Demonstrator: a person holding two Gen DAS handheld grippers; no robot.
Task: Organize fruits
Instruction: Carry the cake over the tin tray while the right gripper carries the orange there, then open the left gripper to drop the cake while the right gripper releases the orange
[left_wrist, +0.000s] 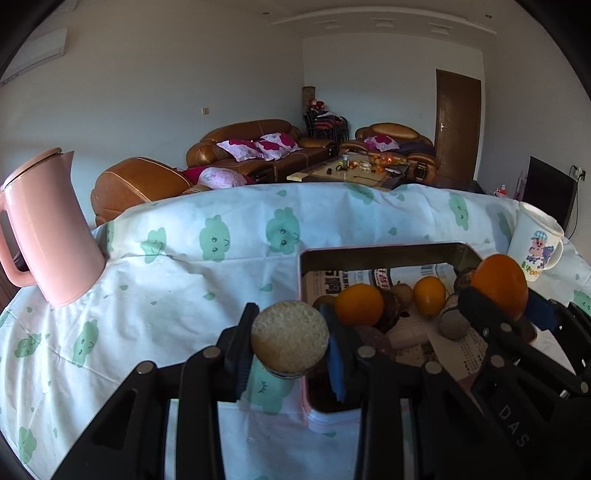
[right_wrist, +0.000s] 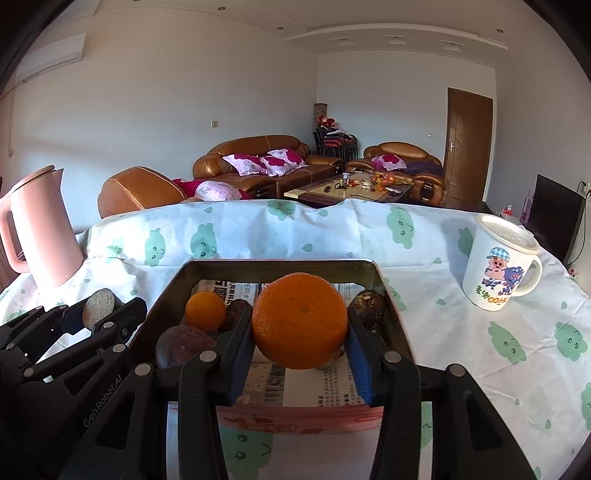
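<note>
A metal tin (left_wrist: 380, 256) (right_wrist: 273, 266) lined with newspaper stands on the clothed table and holds oranges (left_wrist: 359, 304) (right_wrist: 205, 311) and dark brown fruits (right_wrist: 184, 350). My left gripper (left_wrist: 290, 341) is shut on a round, pale, rough-skinned fruit (left_wrist: 290, 339) (right_wrist: 99, 308), held over the cloth just left of the tin's near corner. In the right wrist view, a large orange (right_wrist: 300, 320) sits clamped in my right gripper (right_wrist: 300, 332) above the tin's near half. That same orange (left_wrist: 499, 286) shows at the right in the left wrist view.
A pink kettle (left_wrist: 51, 229) (right_wrist: 40, 229) stands at the table's left edge. A white cartoon mug (left_wrist: 535, 242) (right_wrist: 496, 262) with a lid stands at the right. The cloud-print tablecloth (left_wrist: 184, 288) covers the table; sofas and a coffee table lie beyond.
</note>
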